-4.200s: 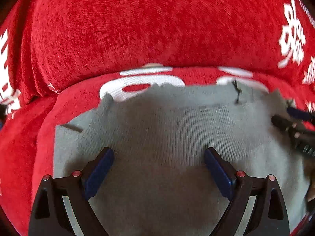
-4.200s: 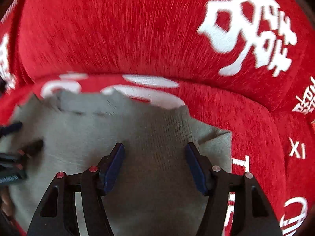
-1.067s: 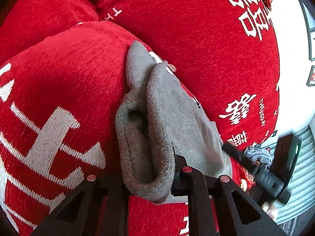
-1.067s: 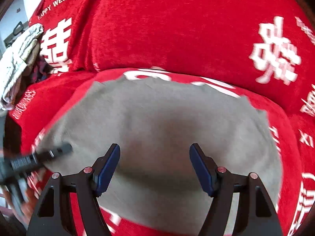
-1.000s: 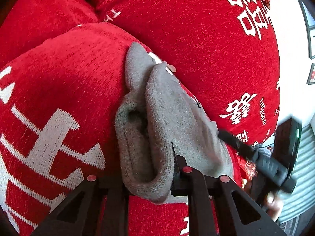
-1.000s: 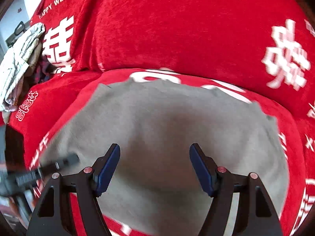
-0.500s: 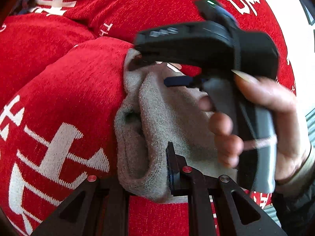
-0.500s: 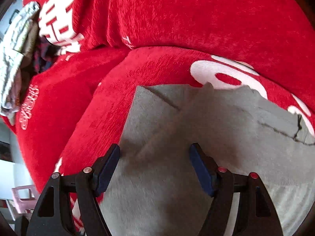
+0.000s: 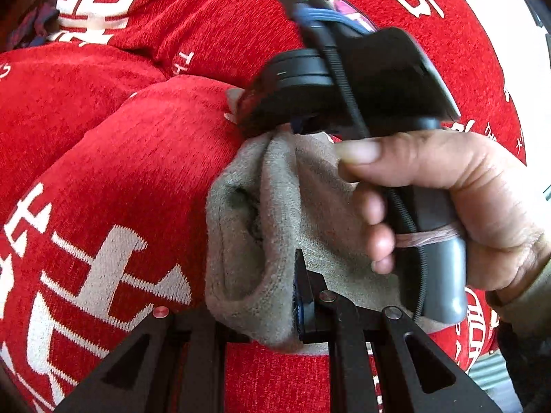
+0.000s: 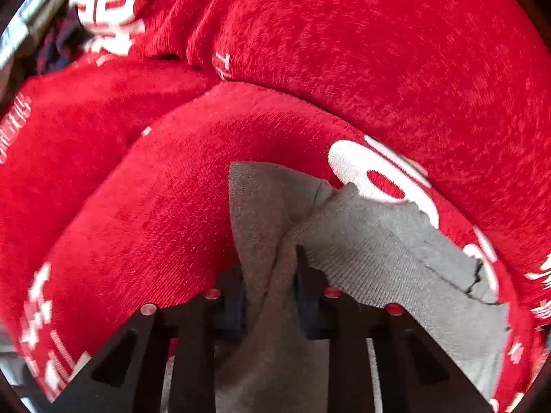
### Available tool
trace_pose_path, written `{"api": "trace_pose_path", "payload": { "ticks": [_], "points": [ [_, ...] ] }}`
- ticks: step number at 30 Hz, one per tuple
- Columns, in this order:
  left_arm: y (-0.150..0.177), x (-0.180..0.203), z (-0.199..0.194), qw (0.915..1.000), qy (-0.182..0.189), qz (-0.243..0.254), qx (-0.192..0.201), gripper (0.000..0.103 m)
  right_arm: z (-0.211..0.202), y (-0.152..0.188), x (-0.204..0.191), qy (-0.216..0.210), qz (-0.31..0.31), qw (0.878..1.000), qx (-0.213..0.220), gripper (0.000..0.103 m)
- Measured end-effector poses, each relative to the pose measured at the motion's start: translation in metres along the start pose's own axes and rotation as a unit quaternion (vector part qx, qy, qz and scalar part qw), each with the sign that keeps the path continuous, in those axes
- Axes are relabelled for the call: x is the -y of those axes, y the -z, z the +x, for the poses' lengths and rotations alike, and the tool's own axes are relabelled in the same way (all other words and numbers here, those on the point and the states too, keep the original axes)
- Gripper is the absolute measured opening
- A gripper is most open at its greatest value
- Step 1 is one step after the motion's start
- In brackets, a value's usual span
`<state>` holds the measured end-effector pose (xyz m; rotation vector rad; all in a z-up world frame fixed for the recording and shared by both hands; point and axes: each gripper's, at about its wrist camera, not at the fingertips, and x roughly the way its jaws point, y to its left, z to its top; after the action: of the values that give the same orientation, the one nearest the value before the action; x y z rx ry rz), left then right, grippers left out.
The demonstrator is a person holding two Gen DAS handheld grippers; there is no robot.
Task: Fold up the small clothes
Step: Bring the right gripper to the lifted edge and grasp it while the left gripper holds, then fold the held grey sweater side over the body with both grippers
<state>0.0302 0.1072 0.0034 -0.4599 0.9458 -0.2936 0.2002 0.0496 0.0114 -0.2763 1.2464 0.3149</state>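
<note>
A small grey knit garment (image 9: pixel 275 227) lies on a red cushion (image 9: pixel 120 172). My left gripper (image 9: pixel 261 303) is shut on a bunched fold of its near edge. In the left wrist view the right gripper's black body (image 9: pixel 361 79) and the hand holding it reach over the garment's far end. In the right wrist view my right gripper (image 10: pixel 272 296) is shut on a pinched ridge of the grey garment (image 10: pixel 378 251), which spreads to the right with a ragged far edge over the red cushion (image 10: pixel 155 206).
The red seat cushion meets a red backrest with white characters (image 10: pixel 378 51) just behind the garment. A bundle of dark and pale cloth (image 10: pixel 58 44) lies at the far left. A pale wall (image 9: pixel 530 69) shows at the right.
My right gripper has moved over to the garment's far left end and closed on it; it was open before. My left gripper stays shut on the near fold.
</note>
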Motion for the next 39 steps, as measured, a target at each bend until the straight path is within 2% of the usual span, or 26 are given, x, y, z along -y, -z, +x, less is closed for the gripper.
{"api": "trace_pose_path", "payload": {
  "ticks": [6,10,27,39],
  "points": [
    [0.002,0.012,-0.007,0.9995,-0.017,0.025,0.011,0.014,-0.015,0.006,0.034,-0.089,0.051,0.994,0.03,0.022],
    [0.002,0.016,-0.009,0.9994,-0.021,0.024,0.015,0.014,-0.021,0.011,0.049,-0.127,0.079,0.988,0.047,0.022],
    [-0.002,0.054,-0.018,0.9966,-0.047,0.064,0.023,0.014,-0.048,0.02,0.078,-0.162,0.103,0.978,0.085,0.022],
    [-0.002,0.103,-0.023,0.9921,-0.056,0.11,0.026,0.014,-0.078,0.04,0.126,-0.195,0.126,0.967,0.108,0.021]
  ]
}}
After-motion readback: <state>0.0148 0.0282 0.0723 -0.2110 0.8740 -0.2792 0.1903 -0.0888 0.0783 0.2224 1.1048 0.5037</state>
